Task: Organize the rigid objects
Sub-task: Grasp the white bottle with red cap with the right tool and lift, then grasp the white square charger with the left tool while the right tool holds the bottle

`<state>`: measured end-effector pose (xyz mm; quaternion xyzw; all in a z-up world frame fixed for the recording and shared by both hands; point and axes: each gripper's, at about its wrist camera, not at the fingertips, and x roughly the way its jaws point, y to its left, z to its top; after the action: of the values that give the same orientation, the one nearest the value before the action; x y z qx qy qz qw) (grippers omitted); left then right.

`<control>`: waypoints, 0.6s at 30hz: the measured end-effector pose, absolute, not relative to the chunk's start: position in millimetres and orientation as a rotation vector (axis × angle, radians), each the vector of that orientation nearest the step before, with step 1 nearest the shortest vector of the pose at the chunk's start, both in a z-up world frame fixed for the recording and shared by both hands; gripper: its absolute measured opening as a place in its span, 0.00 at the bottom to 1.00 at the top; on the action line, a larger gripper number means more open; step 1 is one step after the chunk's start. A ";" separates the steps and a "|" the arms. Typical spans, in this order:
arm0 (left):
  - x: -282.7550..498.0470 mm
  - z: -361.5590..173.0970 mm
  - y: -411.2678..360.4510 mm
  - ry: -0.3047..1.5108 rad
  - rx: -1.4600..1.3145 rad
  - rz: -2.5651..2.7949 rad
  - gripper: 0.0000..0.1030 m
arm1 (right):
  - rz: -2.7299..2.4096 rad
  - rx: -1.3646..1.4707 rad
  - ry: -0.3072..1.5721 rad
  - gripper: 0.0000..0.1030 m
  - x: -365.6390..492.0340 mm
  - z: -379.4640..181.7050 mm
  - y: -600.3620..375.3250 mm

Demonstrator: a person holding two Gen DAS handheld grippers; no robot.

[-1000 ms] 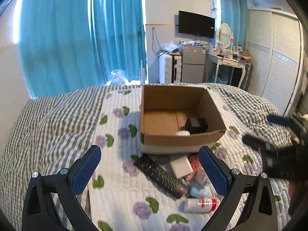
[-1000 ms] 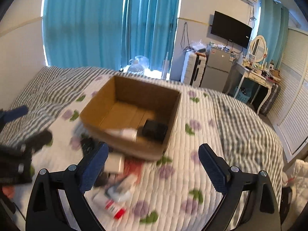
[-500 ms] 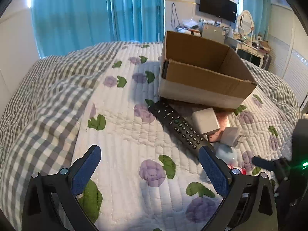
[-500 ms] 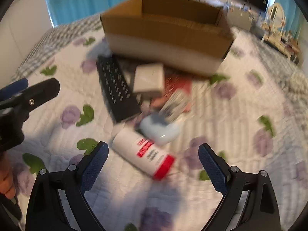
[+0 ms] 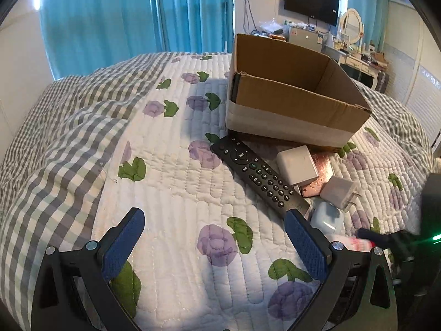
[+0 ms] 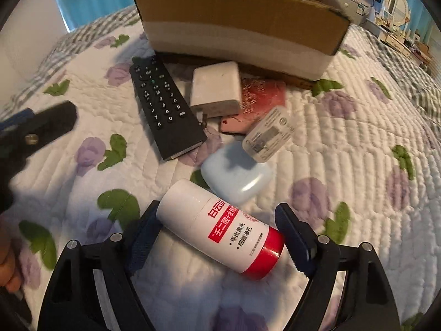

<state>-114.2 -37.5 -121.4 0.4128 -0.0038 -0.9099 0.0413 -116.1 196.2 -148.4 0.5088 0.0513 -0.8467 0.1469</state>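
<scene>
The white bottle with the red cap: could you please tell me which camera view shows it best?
The right wrist view. There the white bottle lies whole and sharp, label readable, between the closing fingers of the right claw. The left wrist view shows only a blurred red-and-white sliver beside the left claw's finger.

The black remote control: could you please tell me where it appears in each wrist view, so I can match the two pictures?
Left wrist view: the black remote control lies right of centre, running diagonally from the cardboard box down toward the near right.
Right wrist view: it lies upper left of centre, left of the large white charger.
Shared landmark: the cardboard box, just behind the remote in both.
</scene>
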 end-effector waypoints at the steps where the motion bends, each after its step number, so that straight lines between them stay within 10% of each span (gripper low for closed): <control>1: -114.4 -120.9 -35.2 -0.027 1.262 -2.786 1.00 | -2.441 1.453 0.137 0.80 -113.8 -143.4 200.0; 18: -142.4 -144.5 78.0 -0.170 1.460 -2.927 1.00 | -2.627 1.378 0.269 0.80 -176.3 -75.4 309.0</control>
<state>-142.4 78.0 -144.5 0.4448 -0.0517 -0.8916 -0.0670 -176.3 309.0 -75.4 0.4610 0.0901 -0.8790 0.0816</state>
